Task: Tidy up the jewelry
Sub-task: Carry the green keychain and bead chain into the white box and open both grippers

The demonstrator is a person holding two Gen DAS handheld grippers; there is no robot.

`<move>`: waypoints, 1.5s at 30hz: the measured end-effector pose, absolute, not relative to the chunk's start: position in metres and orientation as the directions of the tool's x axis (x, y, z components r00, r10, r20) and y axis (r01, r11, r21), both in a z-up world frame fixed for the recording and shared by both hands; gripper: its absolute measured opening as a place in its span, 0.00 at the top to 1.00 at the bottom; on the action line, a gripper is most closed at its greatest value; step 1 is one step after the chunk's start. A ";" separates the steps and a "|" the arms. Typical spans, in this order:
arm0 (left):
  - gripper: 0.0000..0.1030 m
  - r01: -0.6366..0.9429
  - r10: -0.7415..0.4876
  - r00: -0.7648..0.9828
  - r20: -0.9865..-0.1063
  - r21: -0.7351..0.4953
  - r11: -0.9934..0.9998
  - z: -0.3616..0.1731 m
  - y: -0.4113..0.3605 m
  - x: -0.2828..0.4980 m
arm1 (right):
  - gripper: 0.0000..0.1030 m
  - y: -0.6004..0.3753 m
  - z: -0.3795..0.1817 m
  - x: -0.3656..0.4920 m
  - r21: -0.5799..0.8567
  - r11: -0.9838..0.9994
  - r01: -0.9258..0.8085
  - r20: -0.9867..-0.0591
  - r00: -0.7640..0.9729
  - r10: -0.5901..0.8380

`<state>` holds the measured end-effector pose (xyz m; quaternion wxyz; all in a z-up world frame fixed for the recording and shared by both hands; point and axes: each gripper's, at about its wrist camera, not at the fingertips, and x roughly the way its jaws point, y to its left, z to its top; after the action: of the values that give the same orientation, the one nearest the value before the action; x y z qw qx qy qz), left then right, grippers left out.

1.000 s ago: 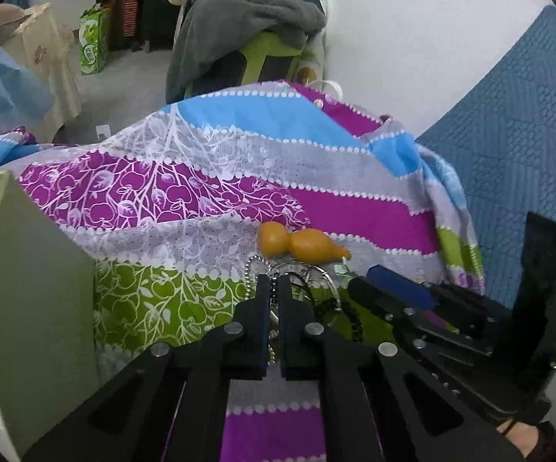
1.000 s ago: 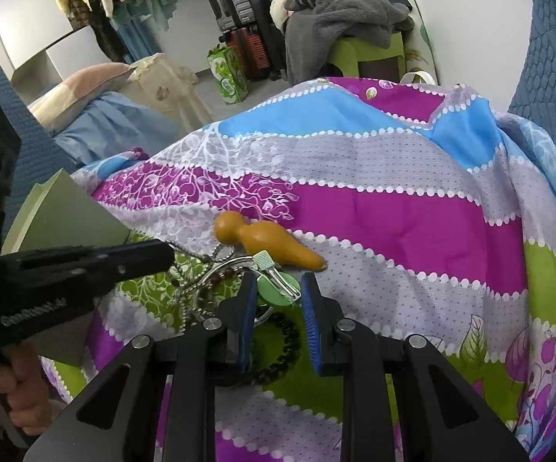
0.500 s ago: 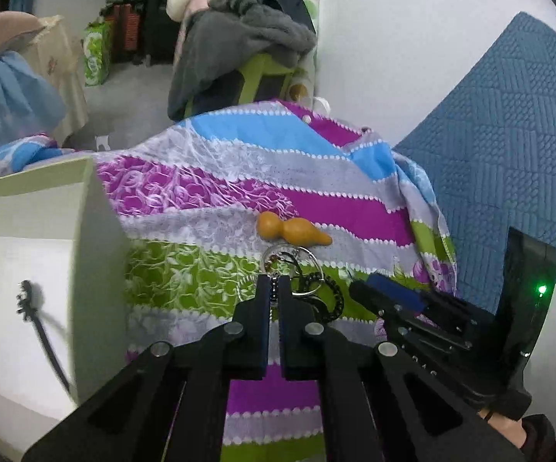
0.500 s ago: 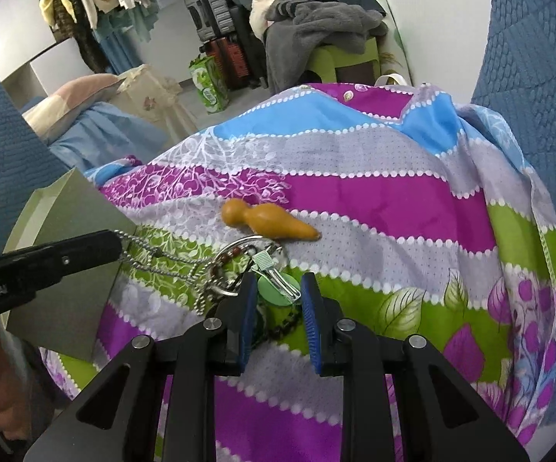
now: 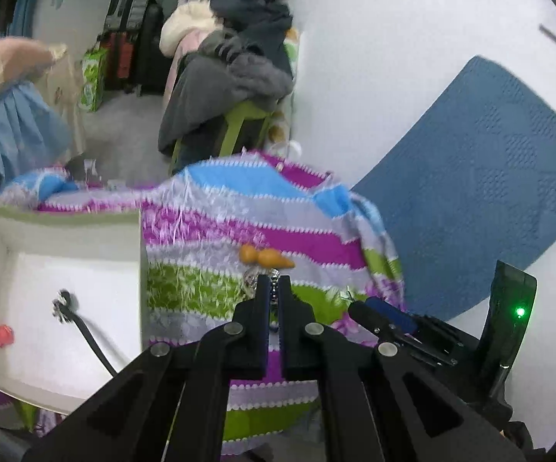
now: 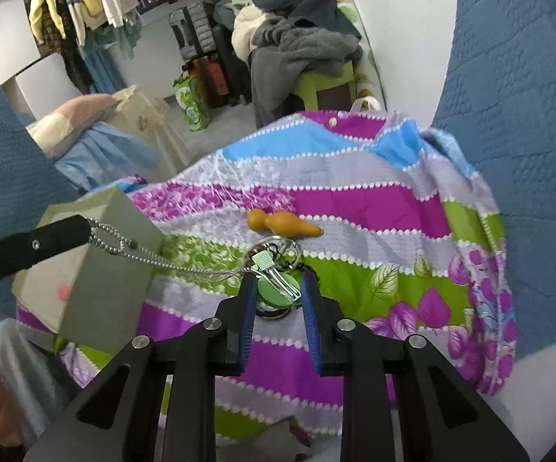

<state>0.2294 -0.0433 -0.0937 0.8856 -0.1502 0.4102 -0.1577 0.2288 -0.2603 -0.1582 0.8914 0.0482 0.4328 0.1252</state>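
My left gripper is shut on a silver bead chain and holds it raised; in the right wrist view the chain stretches taut from the left fingertip down to the jewelry pile. The pile holds a silver bangle, a green hair clip and a dark bead bracelet. My right gripper is open, its fingers either side of the green clip. An orange gourd pendant lies just beyond. The pale green box stands at the left, holding a black item and a red item.
All lies on a striped purple, green and blue cloth over a small table. A blue quilted surface is on the right. A stool piled with clothes and luggage stand behind.
My left gripper has risen and pulled back left with the chain, drawing it taut out of the pile. More of the box's inside has come into view. My right gripper has stayed over the clip.
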 end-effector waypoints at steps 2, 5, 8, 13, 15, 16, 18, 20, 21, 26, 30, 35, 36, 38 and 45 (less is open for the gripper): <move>0.99 0.164 -0.404 0.627 -0.666 -0.393 0.905 -0.079 -0.042 0.226 | 0.80 -0.260 -0.145 0.224 0.196 0.964 -0.179 -0.746 0.611 0.265; 0.99 0.177 -0.411 0.639 -0.650 -0.396 0.901 -0.059 -0.038 0.222 | 0.80 -0.262 -0.119 0.219 0.203 0.964 -0.173 -0.722 0.638 0.267; 0.99 0.187 -0.411 0.650 -0.639 -0.389 0.902 -0.041 -0.036 0.218 | 0.80 -0.260 -0.102 0.215 0.205 0.964 -0.168 -0.708 0.655 0.265; 0.99 0.189 -0.401 0.660 -0.635 -0.376 0.907 -0.010 -0.026 0.209 | 0.80 -0.250 -0.065 0.210 0.203 0.962 -0.181 -0.682 0.679 0.271; 0.99 0.186 -0.393 0.666 -0.634 -0.370 0.910 0.000 -0.021 0.206 | 0.80 -0.246 -0.052 0.209 0.204 0.961 -0.188 -0.674 0.685 0.277; 0.99 0.184 -0.390 0.669 -0.633 -0.367 0.912 0.006 -0.017 0.204 | 0.80 -0.243 -0.046 0.208 0.206 0.960 -0.191 -0.671 0.686 0.280; 0.99 0.178 -0.383 0.678 -0.628 -0.366 0.914 0.018 -0.007 0.202 | 0.80 -0.237 -0.033 0.207 0.209 0.957 -0.201 -0.665 0.688 0.290; 0.99 0.173 -0.383 0.683 -0.622 -0.371 0.912 0.029 0.002 0.200 | 0.80 -0.230 -0.022 0.207 0.206 0.955 -0.212 -0.661 0.690 0.296; 0.99 0.173 -0.382 0.686 -0.620 -0.370 0.913 0.034 0.006 0.199 | 0.80 -0.226 -0.016 0.207 0.203 0.955 -0.216 -0.657 0.693 0.296; 0.99 0.180 -0.377 0.699 -0.608 -0.360 0.915 0.056 0.026 0.200 | 0.80 -0.205 0.006 0.213 0.188 0.954 -0.235 -0.644 0.703 0.300; 0.99 0.188 -0.377 0.705 -0.600 -0.355 0.916 0.066 0.044 0.202 | 0.80 -0.190 0.019 0.220 0.190 0.953 -0.235 -0.631 0.714 0.302; 0.99 0.174 -0.372 0.708 -0.601 -0.362 0.916 0.064 0.072 0.204 | 0.80 -0.161 0.027 0.225 0.177 0.951 -0.254 -0.634 0.710 0.308; 0.99 0.170 -0.370 0.707 -0.602 -0.363 0.916 0.062 0.078 0.204 | 0.80 -0.154 0.026 0.226 0.181 0.948 -0.262 -0.637 0.703 0.316; 0.99 0.155 -0.364 0.704 -0.610 -0.368 0.917 0.053 0.091 0.203 | 0.80 -0.142 0.022 0.226 0.179 0.944 -0.276 -0.642 0.695 0.324; 0.99 0.097 -0.340 0.671 -0.659 -0.376 0.921 0.006 0.127 0.202 | 0.80 -0.101 -0.019 0.230 0.181 0.933 -0.311 -0.695 0.631 0.345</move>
<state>0.2020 0.1269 0.0064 0.9006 -0.1569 0.3868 -0.1211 0.2297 -0.1010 -0.0187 0.9027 0.0221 0.3893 0.1816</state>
